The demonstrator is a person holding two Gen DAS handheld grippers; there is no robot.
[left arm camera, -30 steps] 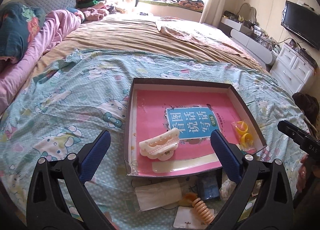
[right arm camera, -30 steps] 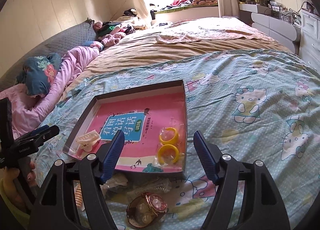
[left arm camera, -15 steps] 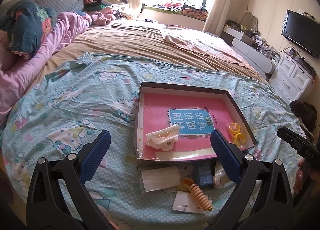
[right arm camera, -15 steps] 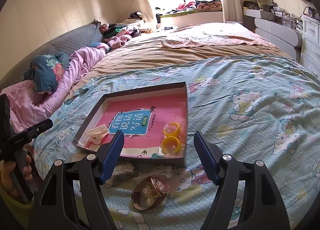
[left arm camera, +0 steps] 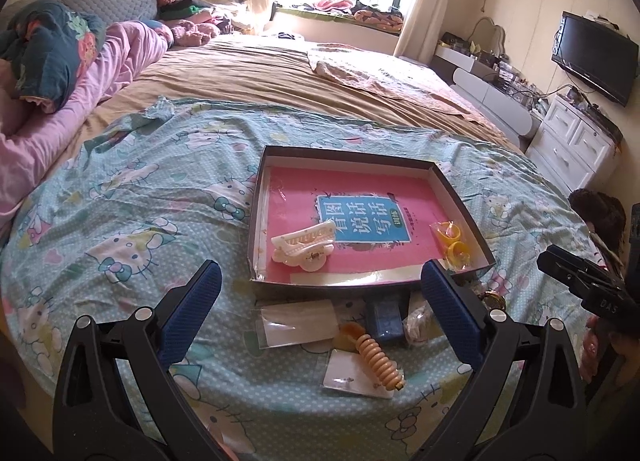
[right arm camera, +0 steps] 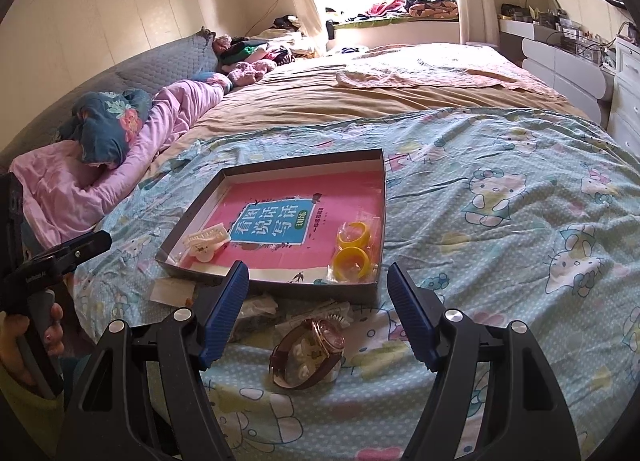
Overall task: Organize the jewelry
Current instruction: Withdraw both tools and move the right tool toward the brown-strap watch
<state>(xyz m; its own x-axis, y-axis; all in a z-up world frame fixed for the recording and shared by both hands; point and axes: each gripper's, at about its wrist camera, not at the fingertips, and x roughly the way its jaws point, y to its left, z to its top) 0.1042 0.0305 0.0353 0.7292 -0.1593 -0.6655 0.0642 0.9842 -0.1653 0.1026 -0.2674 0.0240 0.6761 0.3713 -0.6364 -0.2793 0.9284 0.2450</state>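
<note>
A shallow dark box (left arm camera: 460,197) (right arm camera: 382,197) with a pink book cover on its floor lies on the bed. Inside are a cream hair claw (left arm camera: 304,245) (right arm camera: 206,243) and two yellow rings in a clear bag (left arm camera: 454,243) (right arm camera: 352,249). In front of the box lie a beaded orange clip (left arm camera: 380,361), a clear packet (left arm camera: 296,323), a small blue item (left arm camera: 384,319) and a rose-gold watch (right arm camera: 310,353) (left arm camera: 493,299). My left gripper (left arm camera: 320,295) is open and empty above the loose pieces. My right gripper (right arm camera: 318,289) is open, with the watch just below it.
The bed carries a cartoon-cat quilt (right arm camera: 500,201), a tan sheet beyond, and pink bedding (left arm camera: 120,57) at the left. White drawers (left arm camera: 568,141) and a television (left arm camera: 592,53) stand at the right. A hand (right arm camera: 24,345) holds the left tool.
Both grippers have drawn back from the box, which now looks smaller and farther. More of the loose items at the bed's near edge has come into view. The jaws are unchanged.
</note>
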